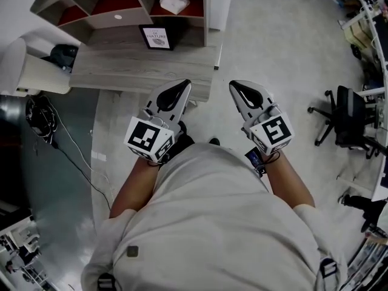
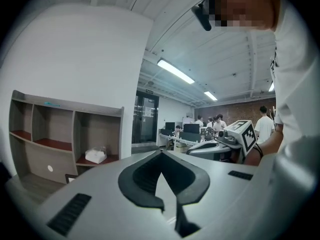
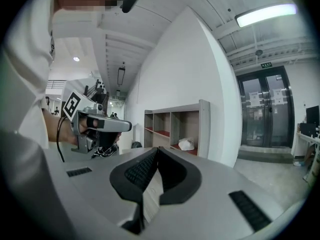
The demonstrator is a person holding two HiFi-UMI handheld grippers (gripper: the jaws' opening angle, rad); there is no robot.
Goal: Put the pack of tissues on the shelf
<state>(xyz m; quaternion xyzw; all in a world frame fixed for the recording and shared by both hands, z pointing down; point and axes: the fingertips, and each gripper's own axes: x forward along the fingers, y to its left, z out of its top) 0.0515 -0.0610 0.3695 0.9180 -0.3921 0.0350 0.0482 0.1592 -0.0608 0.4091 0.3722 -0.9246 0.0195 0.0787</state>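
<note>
- Nearest, the person stood over a pale floor with a gripper in each hand, both held close in front of the body.
- The left gripper (image 1: 182,86) had its jaws clenched tip to tip, with nothing between them; its own view showed only bare pads meeting.
- The right gripper (image 1: 235,86), just beside it, was likewise clamped together and empty.
- Past the jaw tips lay a grey wooden desk (image 1: 139,68), with a small framed picture (image 1: 156,37) propped at its far edge.
- Farther on stood the shelf (image 1: 115,18), well apart from both grippers.
- The pack of tissues (image 1: 174,2) lay in the shelf's right compartment, resting on the red board, with neither gripper touching it.
- An office chair (image 1: 348,117) stood off to the right, clear of the work.
- Judging by this, the placing step looked finished: the pack was on the shelf and both grippers were free.
- The next move seemed to call for little more than keeping clear of the shelf; if the pack needed squaring, a gripper would have to open and reach far forward.
</note>
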